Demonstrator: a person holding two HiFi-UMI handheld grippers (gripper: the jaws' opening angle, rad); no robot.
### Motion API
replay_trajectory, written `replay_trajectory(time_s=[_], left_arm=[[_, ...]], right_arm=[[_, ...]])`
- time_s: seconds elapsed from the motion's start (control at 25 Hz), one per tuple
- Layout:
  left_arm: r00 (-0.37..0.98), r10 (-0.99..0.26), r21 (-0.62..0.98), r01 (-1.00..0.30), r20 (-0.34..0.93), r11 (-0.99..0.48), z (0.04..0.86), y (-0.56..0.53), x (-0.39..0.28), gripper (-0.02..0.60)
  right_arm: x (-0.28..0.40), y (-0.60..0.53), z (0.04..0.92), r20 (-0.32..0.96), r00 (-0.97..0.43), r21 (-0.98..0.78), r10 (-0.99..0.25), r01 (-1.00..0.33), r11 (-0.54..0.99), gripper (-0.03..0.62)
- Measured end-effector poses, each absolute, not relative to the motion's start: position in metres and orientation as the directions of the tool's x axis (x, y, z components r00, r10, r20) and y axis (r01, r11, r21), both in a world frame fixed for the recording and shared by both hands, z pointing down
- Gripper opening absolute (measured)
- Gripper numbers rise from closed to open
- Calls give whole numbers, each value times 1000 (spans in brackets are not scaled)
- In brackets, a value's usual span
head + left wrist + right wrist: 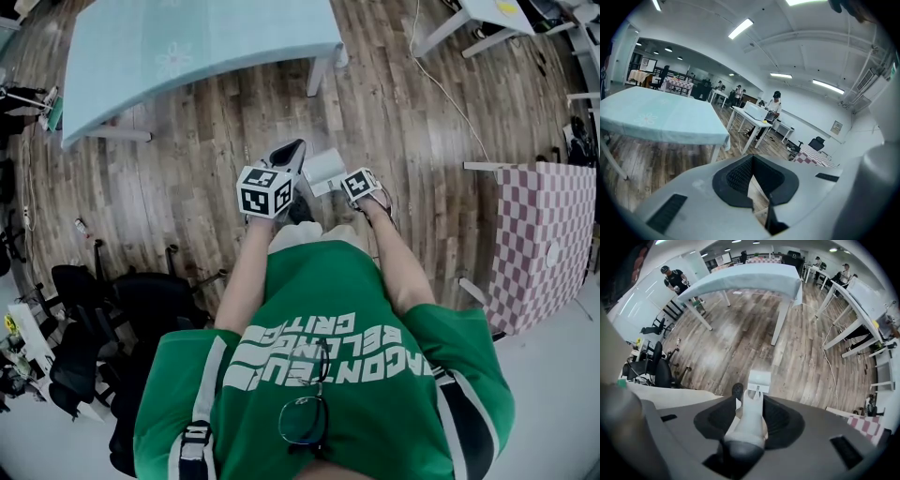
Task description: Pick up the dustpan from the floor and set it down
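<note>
Wood-plank floor (234, 122) carries the dustpan (758, 380), just beside the person's shoe (737, 390). Its white handle rises between the jaws of the right gripper (750, 414), which points down and is open, pads clear of the handle on both sides. The step in hand appears to be the grasp: centre the handle, close squarely, then lift straight so the pan does not swing. The left gripper (753, 164) is closed and empty. A blue-clothed table (187, 47) lies beyond, a checked table (548, 234) right, office chairs (112, 309) left.
</note>
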State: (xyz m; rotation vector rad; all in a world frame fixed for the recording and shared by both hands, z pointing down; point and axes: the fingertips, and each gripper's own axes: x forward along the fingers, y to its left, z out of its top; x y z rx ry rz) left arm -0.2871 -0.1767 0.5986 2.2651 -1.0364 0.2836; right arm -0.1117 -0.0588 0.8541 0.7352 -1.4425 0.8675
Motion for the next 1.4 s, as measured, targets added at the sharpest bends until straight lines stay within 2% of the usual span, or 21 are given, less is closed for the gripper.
replay_trajectory(time_s=[0.12,0.28,0.8,1.4], left_arm=[[672,-601,455,-738,432,-498,602,-180,-288,3],[675,-597,460,-735,434,-498,605,-187,-289,3],[676,-598,462,-734,431,-497,599,-193,-277,3],[577,-688,430,-808,441,-402,585,-199,-240,3]], right_arm=[[-115,-65,856,998,-48,-68,51,-846,529,165],[-109,-73,857,1000,17,1,25,-837,547,110],[-105,-65,858,1000,6,0,10,-837,548,110],[-58,-73,847,999,-44,-43,10,-843,536,115]])
